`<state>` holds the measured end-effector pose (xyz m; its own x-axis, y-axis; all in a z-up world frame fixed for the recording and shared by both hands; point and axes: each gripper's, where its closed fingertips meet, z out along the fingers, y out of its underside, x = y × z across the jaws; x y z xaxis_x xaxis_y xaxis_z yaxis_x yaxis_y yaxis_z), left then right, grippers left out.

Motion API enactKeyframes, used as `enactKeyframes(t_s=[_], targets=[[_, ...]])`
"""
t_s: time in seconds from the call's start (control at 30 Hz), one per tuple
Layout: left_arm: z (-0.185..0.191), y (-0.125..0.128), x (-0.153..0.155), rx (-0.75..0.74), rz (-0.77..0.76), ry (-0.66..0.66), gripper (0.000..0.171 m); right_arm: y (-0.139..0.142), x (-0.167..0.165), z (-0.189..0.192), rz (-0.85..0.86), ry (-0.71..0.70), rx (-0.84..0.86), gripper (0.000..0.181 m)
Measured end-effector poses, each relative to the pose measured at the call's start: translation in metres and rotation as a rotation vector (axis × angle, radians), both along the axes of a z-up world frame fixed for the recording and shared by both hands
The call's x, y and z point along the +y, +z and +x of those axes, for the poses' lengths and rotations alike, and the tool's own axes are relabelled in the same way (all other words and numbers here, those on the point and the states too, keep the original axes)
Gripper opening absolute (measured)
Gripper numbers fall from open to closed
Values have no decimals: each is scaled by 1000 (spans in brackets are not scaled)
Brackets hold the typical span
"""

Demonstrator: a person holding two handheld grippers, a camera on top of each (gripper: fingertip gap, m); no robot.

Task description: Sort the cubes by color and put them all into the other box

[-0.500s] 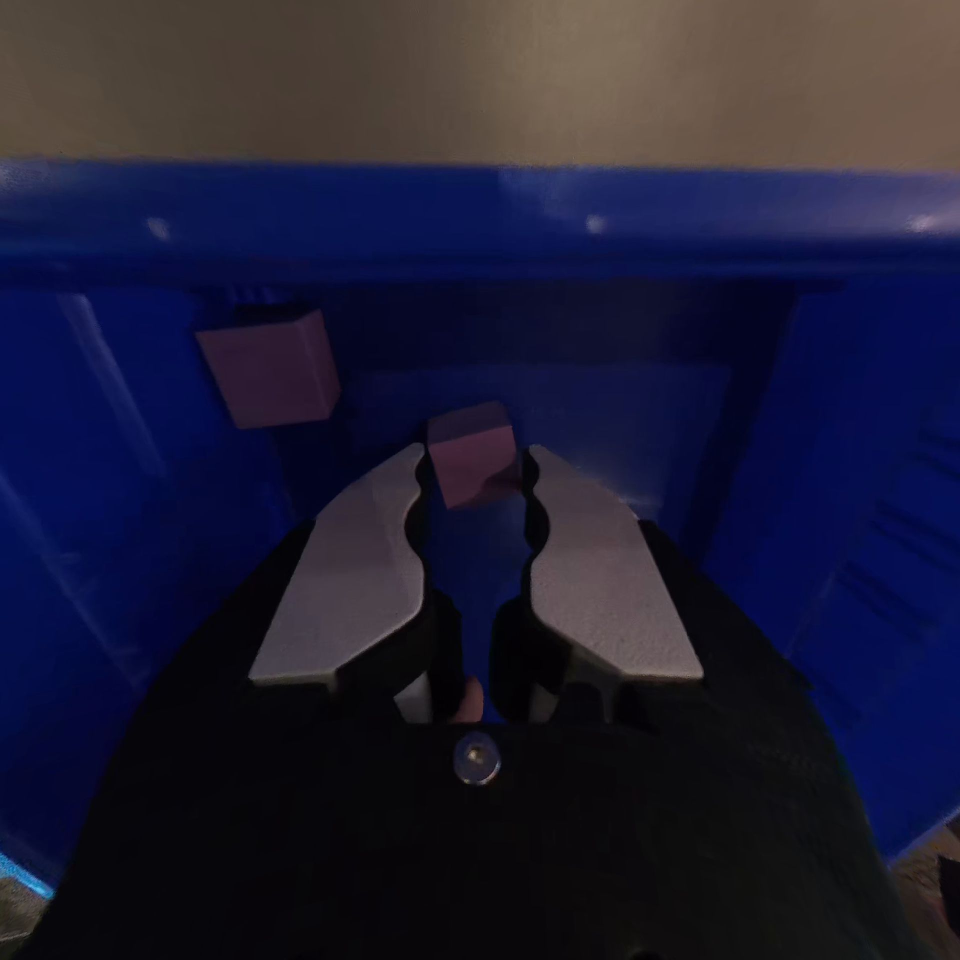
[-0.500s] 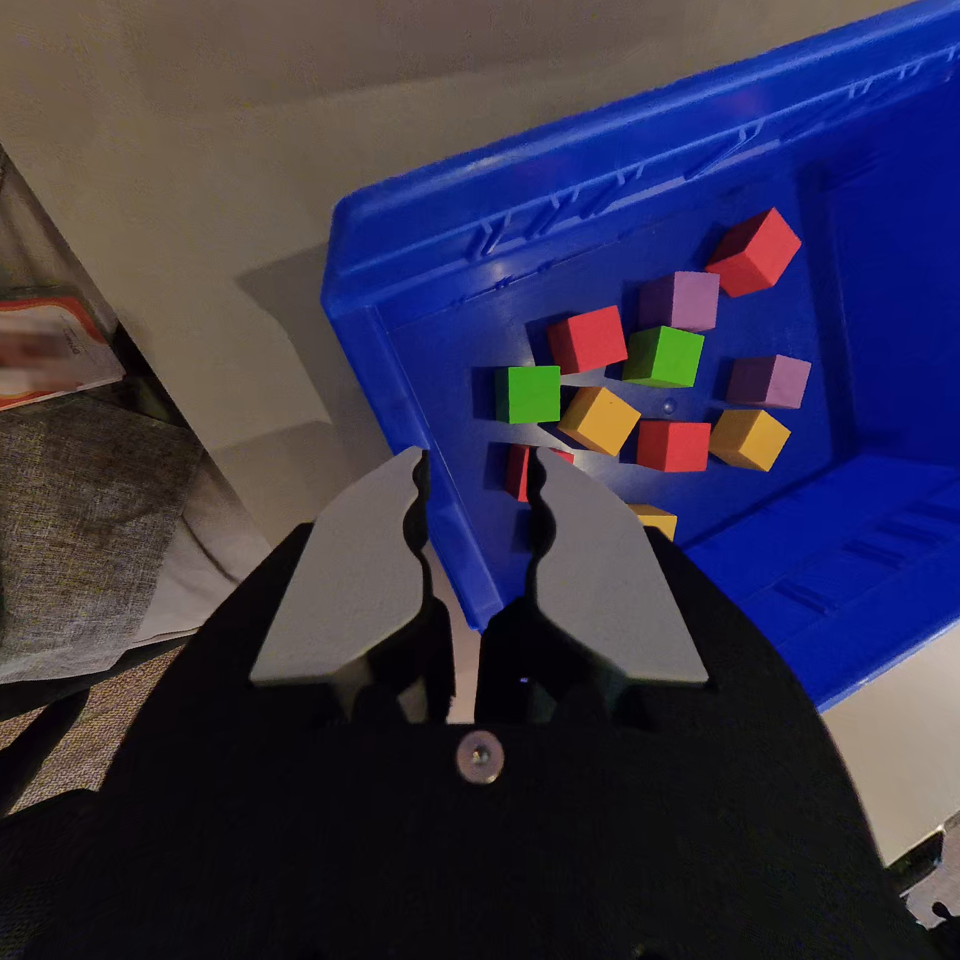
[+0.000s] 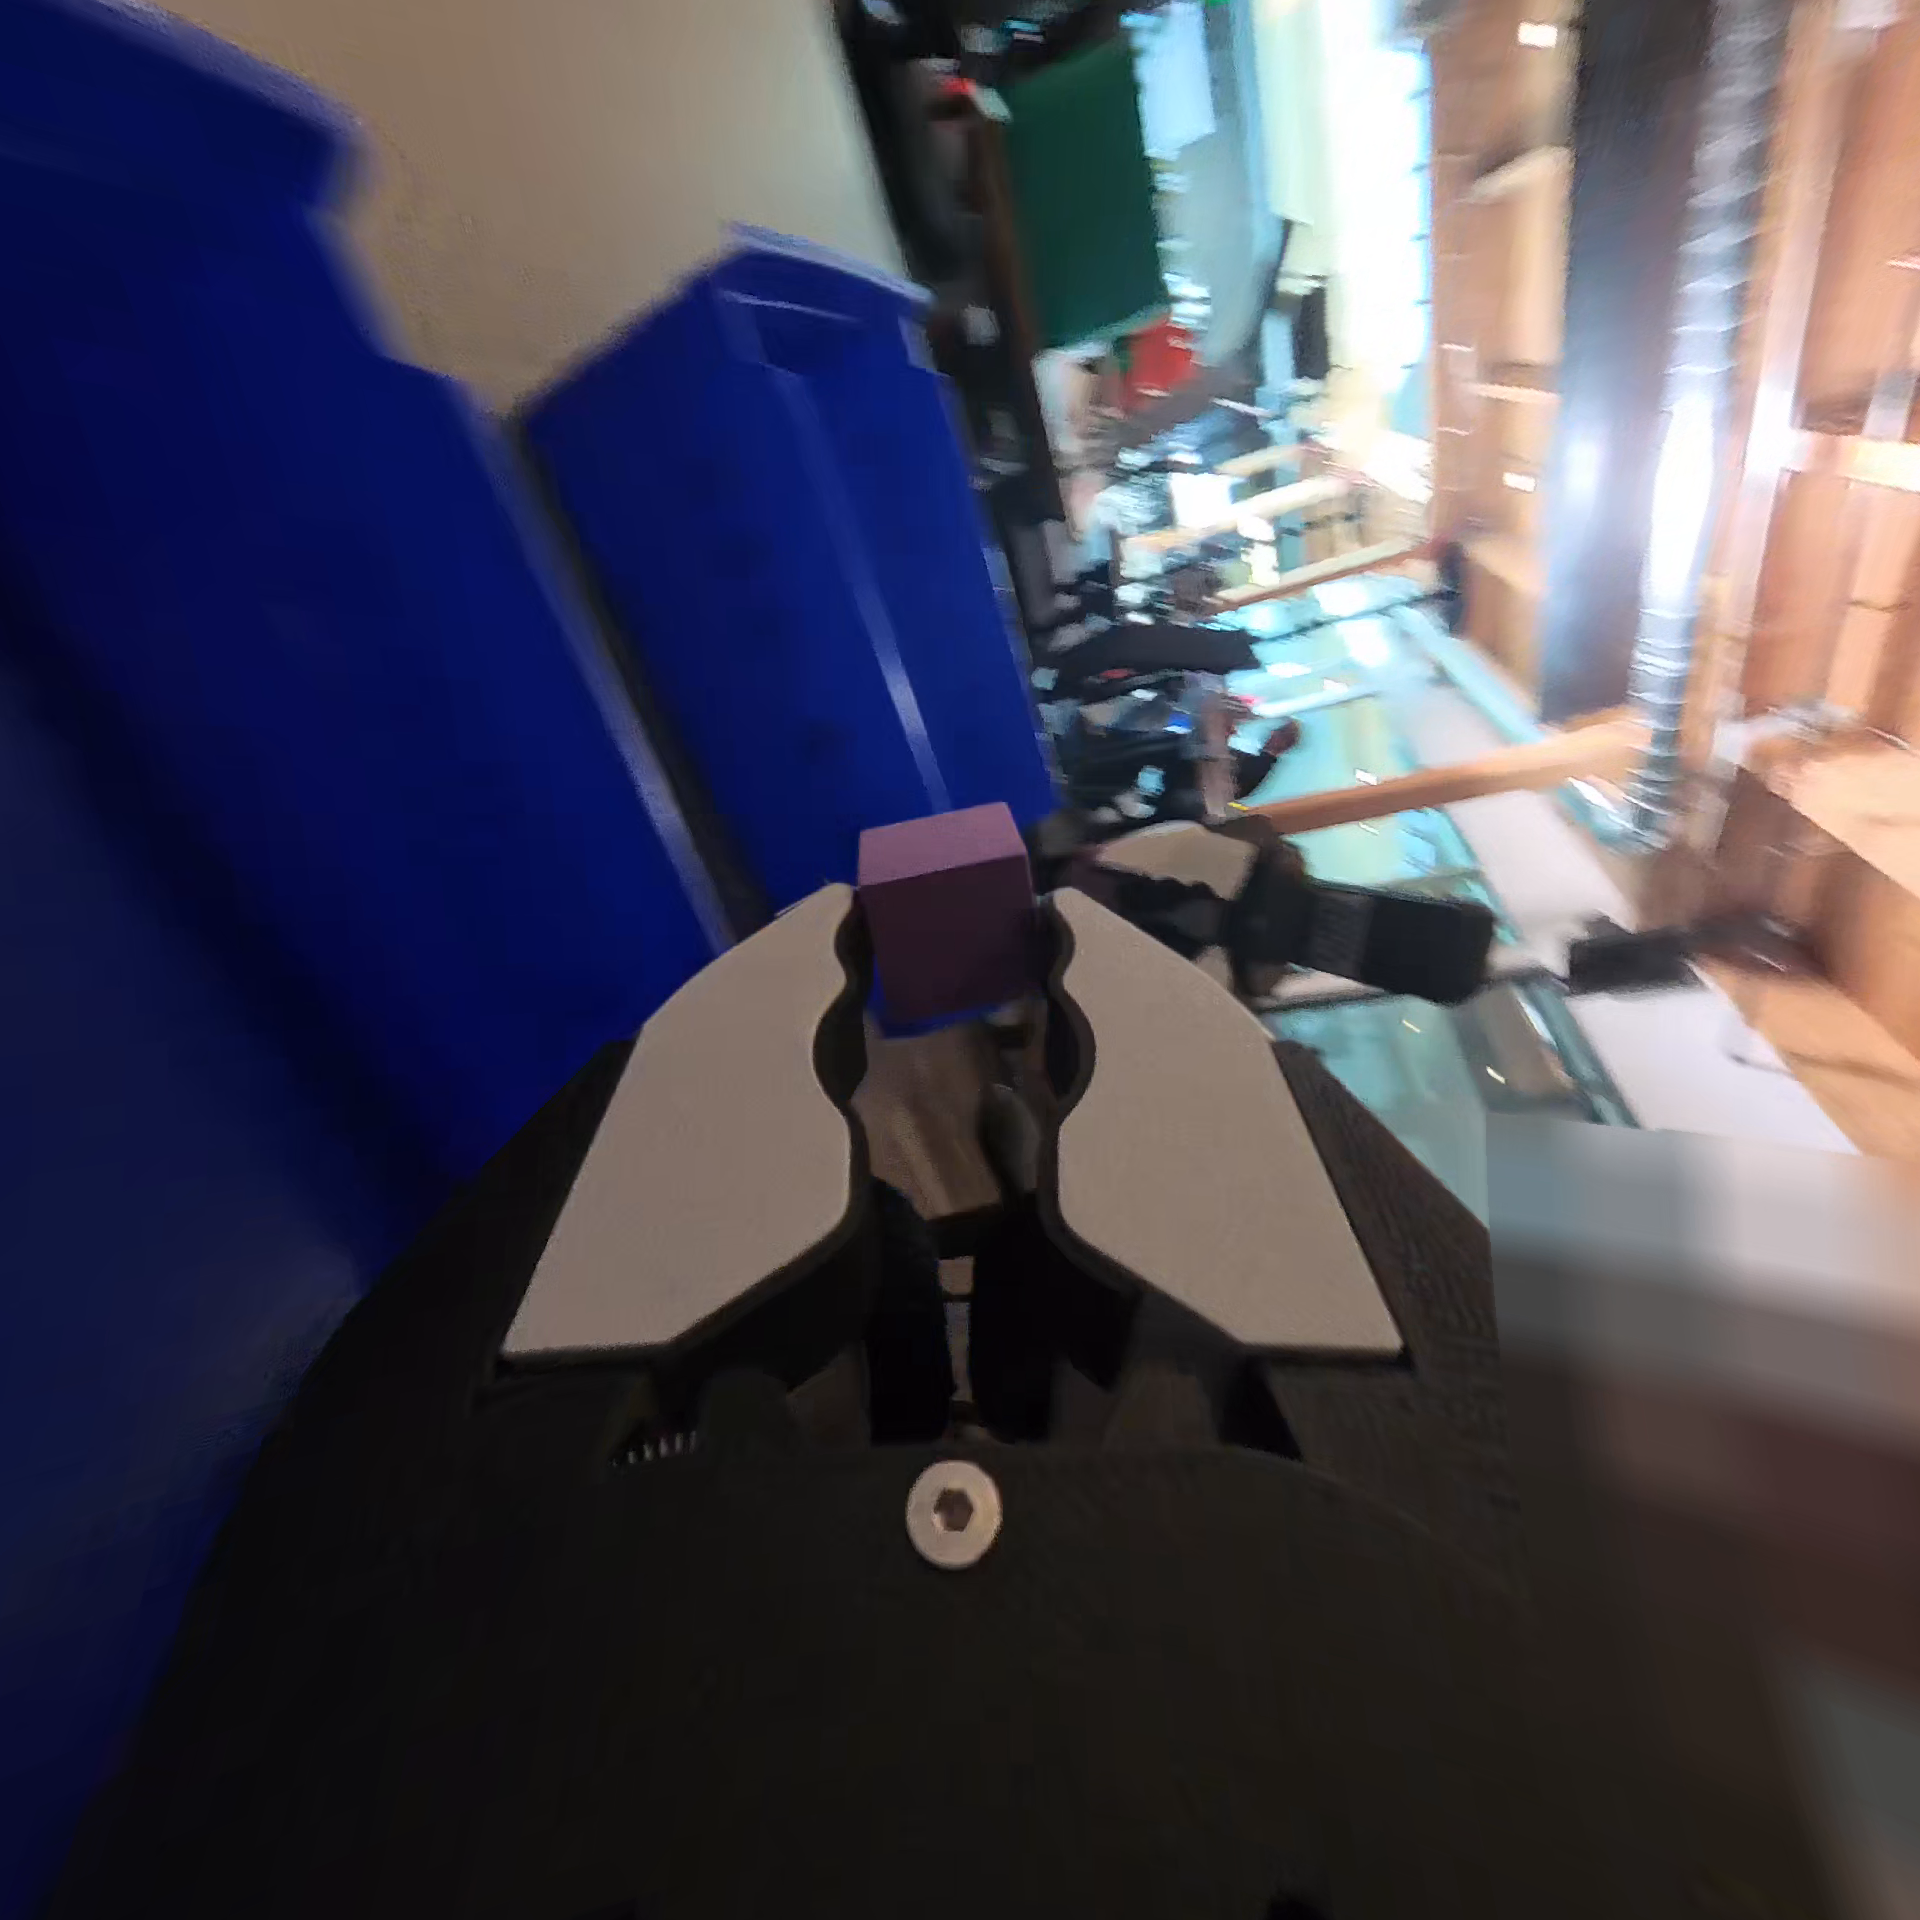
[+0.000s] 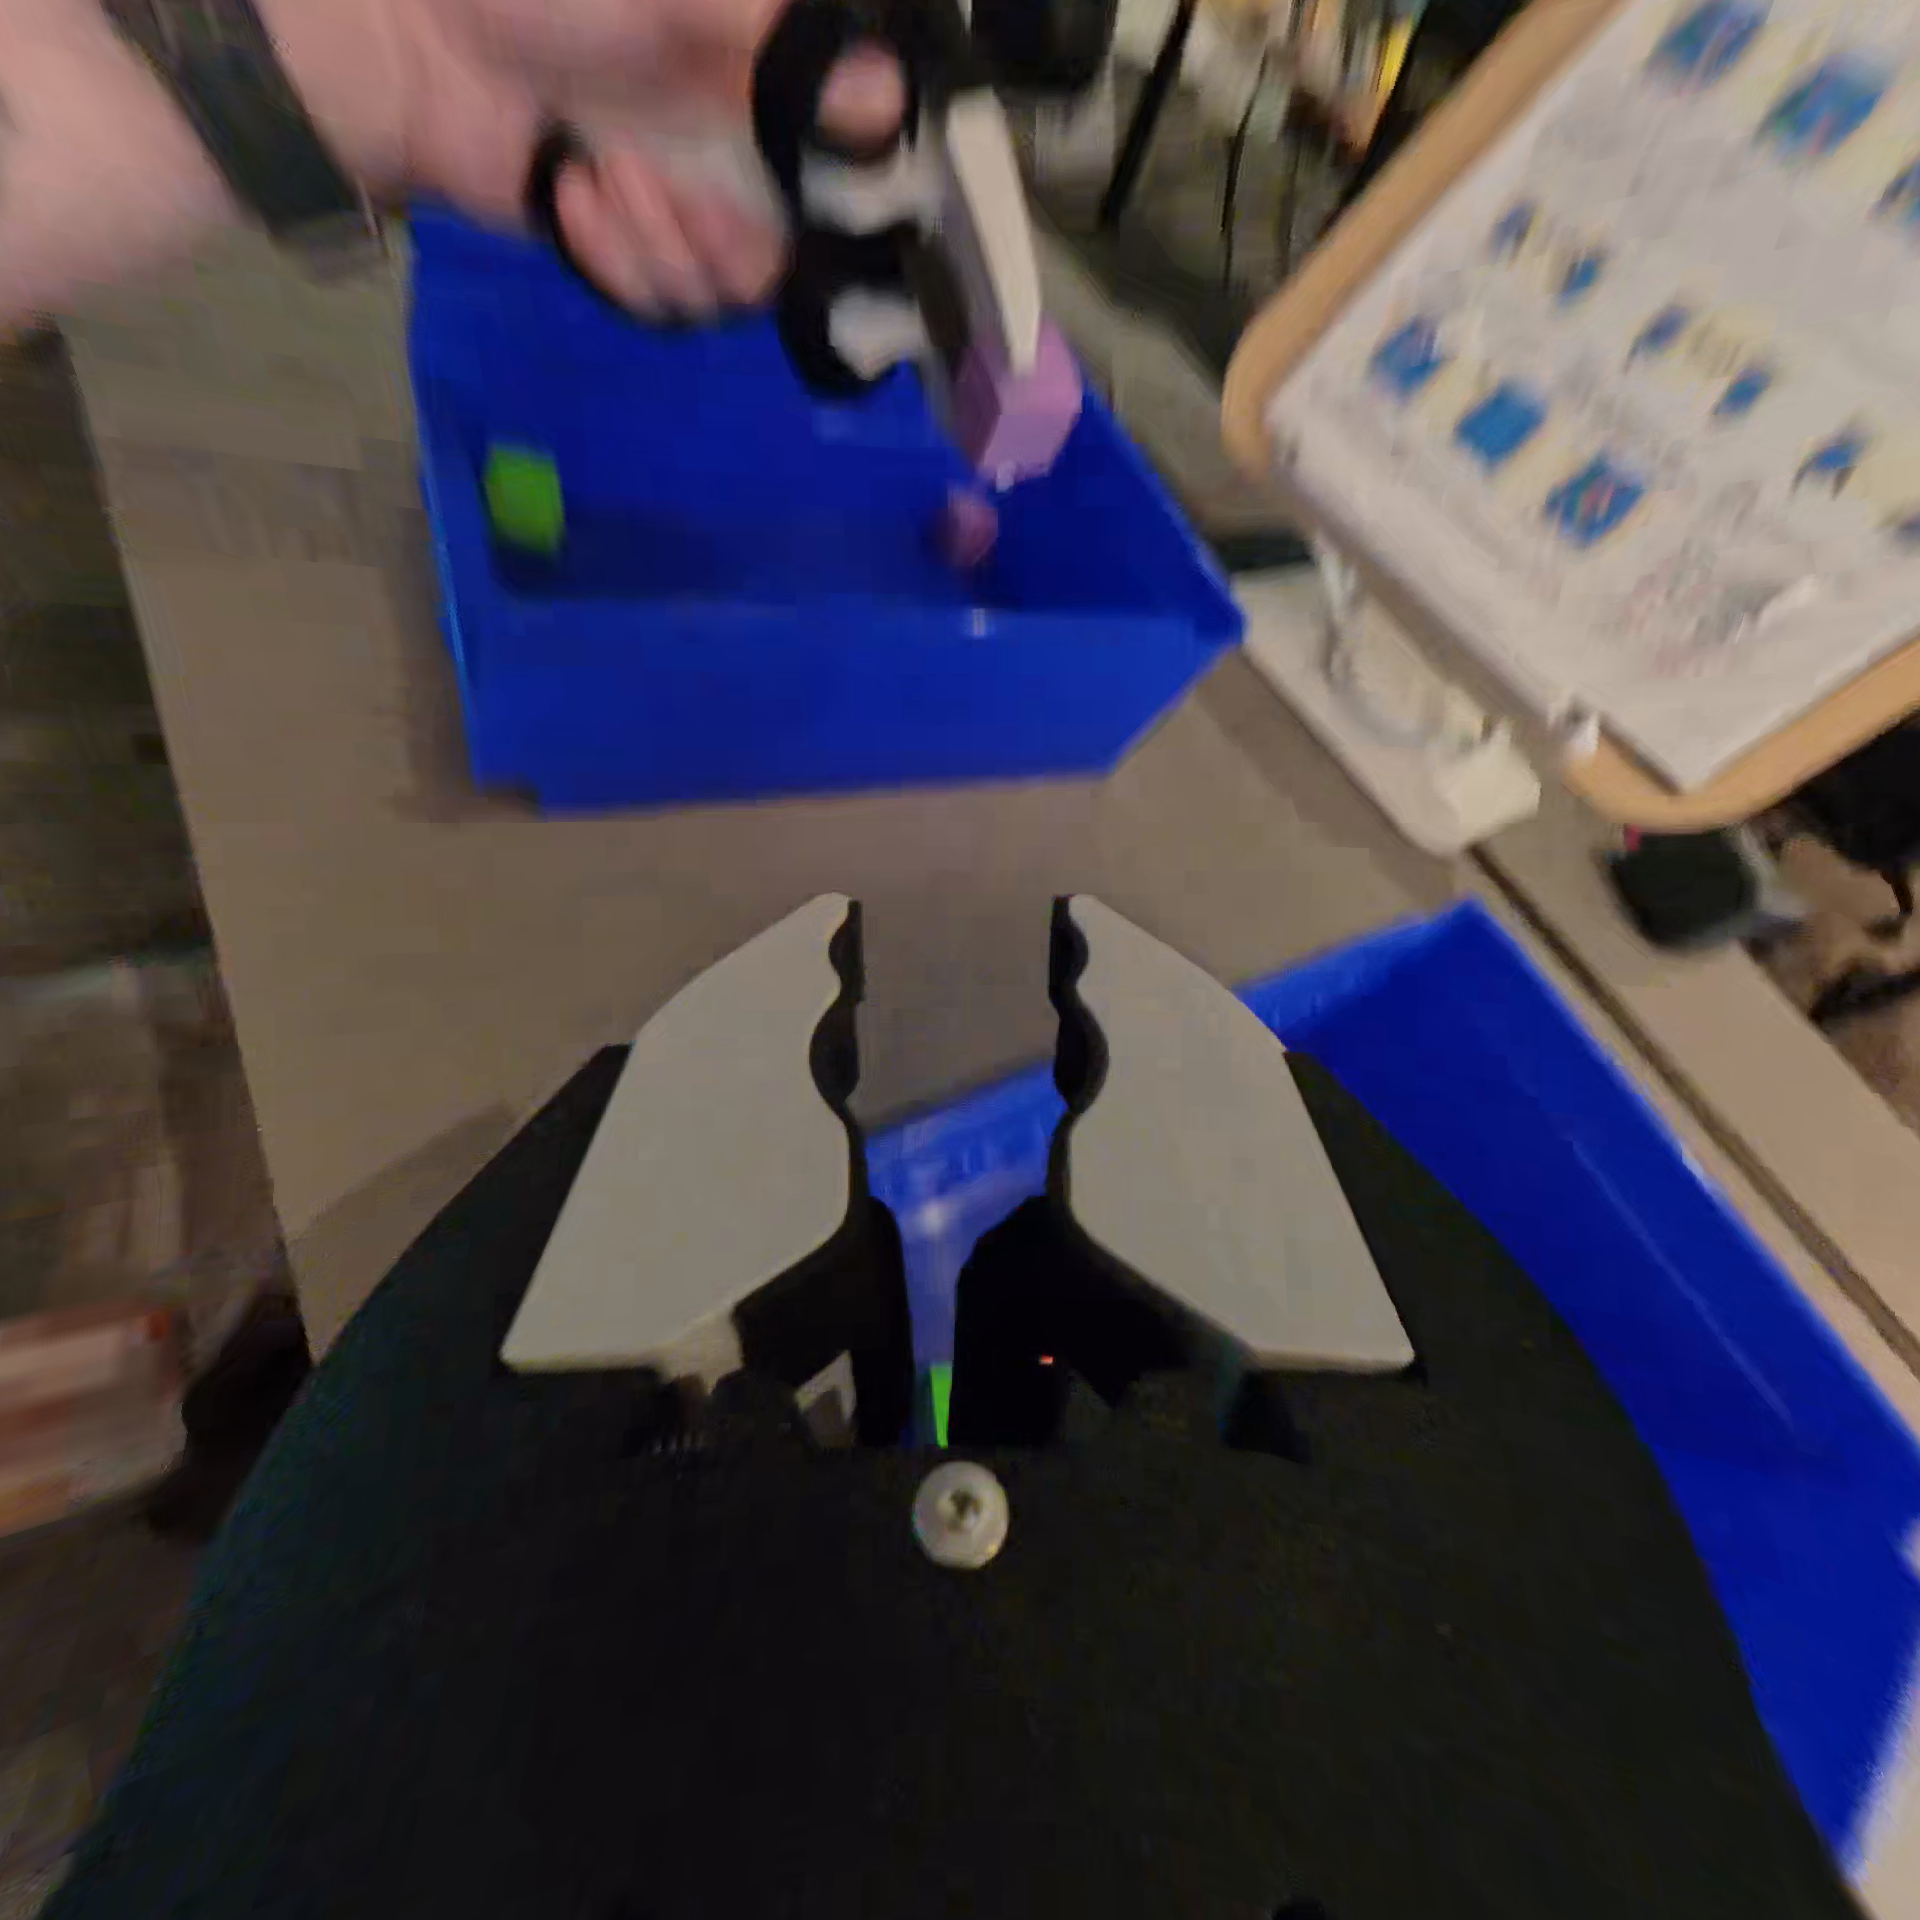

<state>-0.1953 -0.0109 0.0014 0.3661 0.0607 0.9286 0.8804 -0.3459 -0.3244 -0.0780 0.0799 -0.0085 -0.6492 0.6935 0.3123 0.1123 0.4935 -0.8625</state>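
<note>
My left gripper (image 3: pixel 948 914) is shut on a purple cube (image 3: pixel 940 940), held between its fingertips. Its view is rolled sideways, with blue bins (image 3: pixel 343 831) at the left. In the right wrist view a hand (image 4: pixel 644 177) holds that left gripper (image 4: pixel 997 364) and its purple cube (image 4: pixel 1029 416) over the far blue bin (image 4: pixel 810 696). This bin holds a green cube (image 4: pixel 525 499) and another purple cube (image 4: pixel 966 530). My right gripper (image 4: pixel 956 935) is open and empty above the table (image 4: pixel 540 914), over the rim of a nearer blue bin (image 4: pixel 1538 1122).
A light tray with a wooden rim (image 4: pixel 1621 416), carrying small blue-marked pieces, sits at the upper right in the right wrist view. The right gripper (image 3: pixel 1174 862) shows farther off in the left wrist view, before a blurred room. The table edge runs down the right.
The left gripper has lifted out of the bin with the purple cube and rolled sideways. The right gripper has left the bin of coloured cubes and now faces the far bin.
</note>
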Motion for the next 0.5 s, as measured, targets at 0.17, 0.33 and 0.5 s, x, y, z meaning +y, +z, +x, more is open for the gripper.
enactKeyframes(t_s=[0.17,0.33,0.5], targets=[[62,29,15,-26,181,-145,31,43,-48,-10,-143,79,159,35],[102,40,28,-49,260,-257,31,51,-68,-19,-134,92,204,35],[117,42,32,-72,296,-305,34,53,-73,-20,-119,94,221,29]])
